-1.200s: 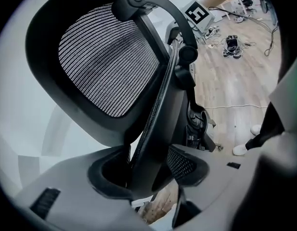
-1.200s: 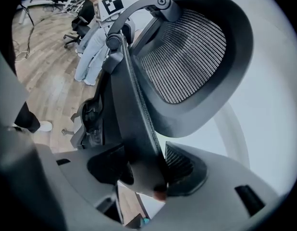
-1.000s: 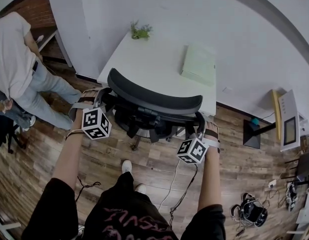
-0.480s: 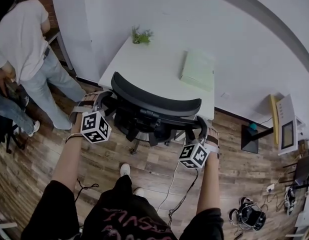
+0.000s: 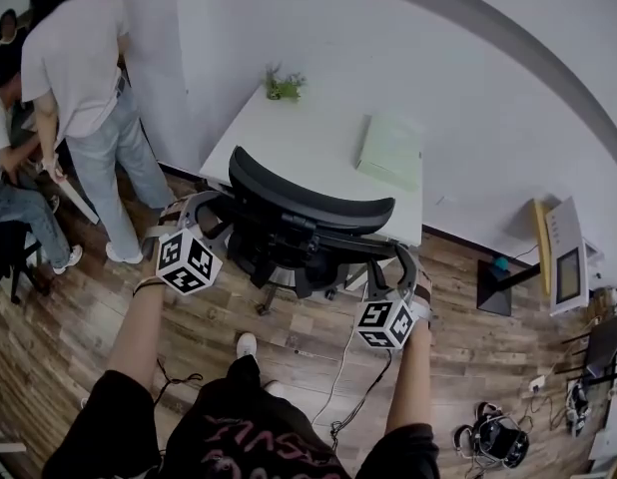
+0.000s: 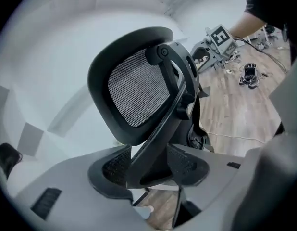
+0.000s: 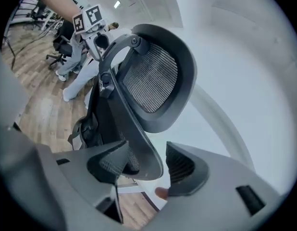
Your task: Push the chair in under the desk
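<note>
A black mesh-backed office chair (image 5: 308, 203) stands at the front edge of a white desk (image 5: 308, 128), its backrest toward me. My left gripper (image 5: 221, 211) is shut on the left side of the backrest. In the left gripper view the chair's black frame (image 6: 139, 88) fills the gap between the ribbed pads (image 6: 115, 165) of my left gripper (image 6: 151, 165). My right gripper (image 5: 400, 257) is shut on the right side. There the backrest rim (image 7: 153, 78) runs down between the jaws of my right gripper (image 7: 146, 165), pressed against the left pad (image 7: 112, 162).
A pale green book (image 5: 391, 151) and a small plant (image 5: 282, 85) lie on the desk, which stands against a white wall. Two people (image 5: 84, 78) are at the left. Cables (image 5: 348, 367) trail over the wood floor. A black stand (image 5: 503, 277) and headphones (image 5: 488, 437) sit at the right.
The chair and both grippers have moved a little forward toward the desk. The person in the white shirt at left has stood up and moved farther back.
</note>
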